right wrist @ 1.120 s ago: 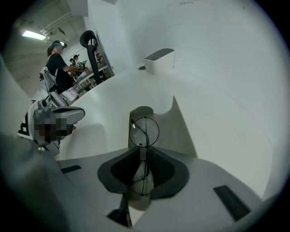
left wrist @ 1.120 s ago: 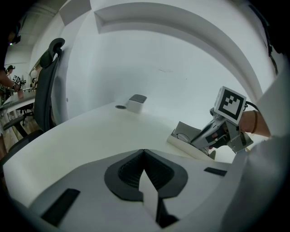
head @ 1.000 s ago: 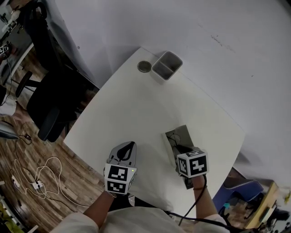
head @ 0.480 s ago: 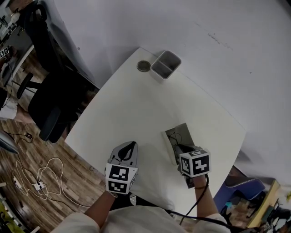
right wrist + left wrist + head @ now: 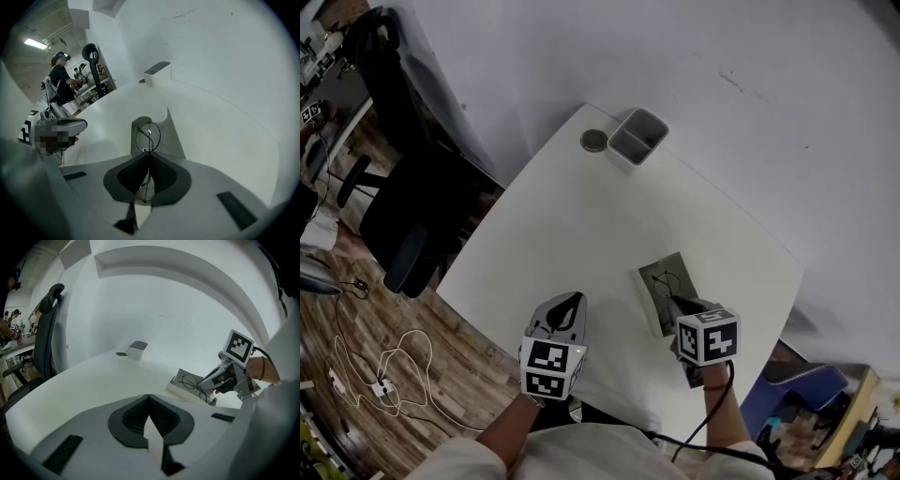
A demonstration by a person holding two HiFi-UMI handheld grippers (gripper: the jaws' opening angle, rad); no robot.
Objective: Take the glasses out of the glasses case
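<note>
White table (image 5: 581, 216) fills our head view, and the open glasses case (image 5: 649, 302) lies near its right edge, long axis roughly 12 to 6 o'clock. The glasses (image 5: 148, 136) lie inside along that line. Our right gripper (image 5: 676, 303) reaches in from 6 o'clock; its jaws have just been closing and now pinch the near wire frame. Our left gripper (image 5: 570, 300), pressed together on nothing, sits well apart at 9 o'clock, so we judge the lift is the right's.

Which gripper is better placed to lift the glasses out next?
The right gripper: its jaws have just been closing on the glasses in the open case; the left gripper sits shut and empty, apart from it.
</note>
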